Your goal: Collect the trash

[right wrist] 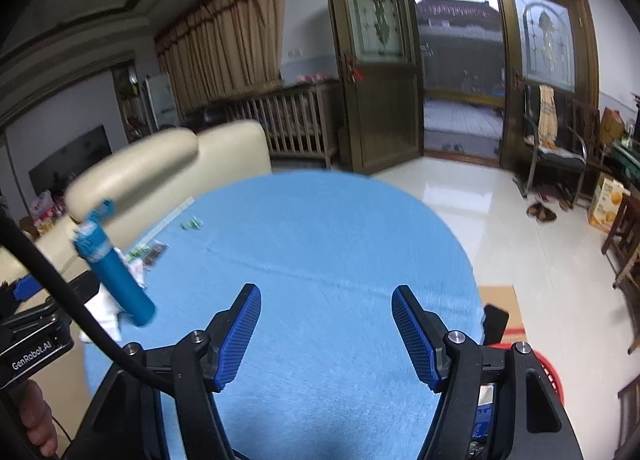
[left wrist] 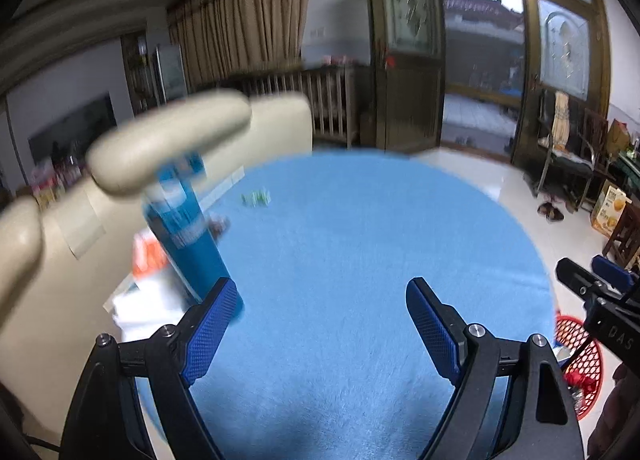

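A round table under a blue cloth fills both views. A blue tube-shaped container leans at the table's left side, blurred, its lower end just behind the tip of one of my left fingers; whether they touch I cannot tell. My left gripper is open, nothing between its pads. My right gripper is open over bare cloth. Green wrappers, a brown wrapper, white tissue and an orange packet lie along the left edge.
A red mesh basket sits on the floor right of the table, with a cardboard box beside it. Cream padded seat backs stand close on the left. Wooden chairs line the right wall.
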`<move>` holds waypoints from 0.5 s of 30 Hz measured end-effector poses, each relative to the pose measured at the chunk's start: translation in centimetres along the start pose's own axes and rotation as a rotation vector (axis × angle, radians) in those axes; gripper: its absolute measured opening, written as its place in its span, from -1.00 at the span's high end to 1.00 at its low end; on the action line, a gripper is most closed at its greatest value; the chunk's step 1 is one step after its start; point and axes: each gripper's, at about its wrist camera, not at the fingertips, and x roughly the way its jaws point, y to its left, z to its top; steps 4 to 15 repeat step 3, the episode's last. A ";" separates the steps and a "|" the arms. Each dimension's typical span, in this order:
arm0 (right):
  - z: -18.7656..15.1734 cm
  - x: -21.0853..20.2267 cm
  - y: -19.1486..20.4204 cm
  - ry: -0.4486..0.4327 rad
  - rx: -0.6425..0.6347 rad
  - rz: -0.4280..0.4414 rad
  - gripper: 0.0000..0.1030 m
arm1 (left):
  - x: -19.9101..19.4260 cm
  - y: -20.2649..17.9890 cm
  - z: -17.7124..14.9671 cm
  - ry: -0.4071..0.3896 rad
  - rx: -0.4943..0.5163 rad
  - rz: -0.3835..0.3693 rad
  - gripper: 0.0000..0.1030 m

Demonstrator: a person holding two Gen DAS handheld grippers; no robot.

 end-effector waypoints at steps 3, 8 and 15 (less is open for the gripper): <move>-1.3 4.8 -0.7 0.080 -0.010 -0.047 -0.48 | 6.3 1.0 -2.2 0.112 -0.030 -0.002 -0.69; -1.3 4.8 -0.7 0.080 -0.010 -0.047 -0.48 | 6.3 1.0 -2.2 0.112 -0.030 -0.002 -0.69; -1.3 4.8 -0.7 0.080 -0.010 -0.047 -0.48 | 6.3 1.0 -2.2 0.112 -0.030 -0.002 -0.69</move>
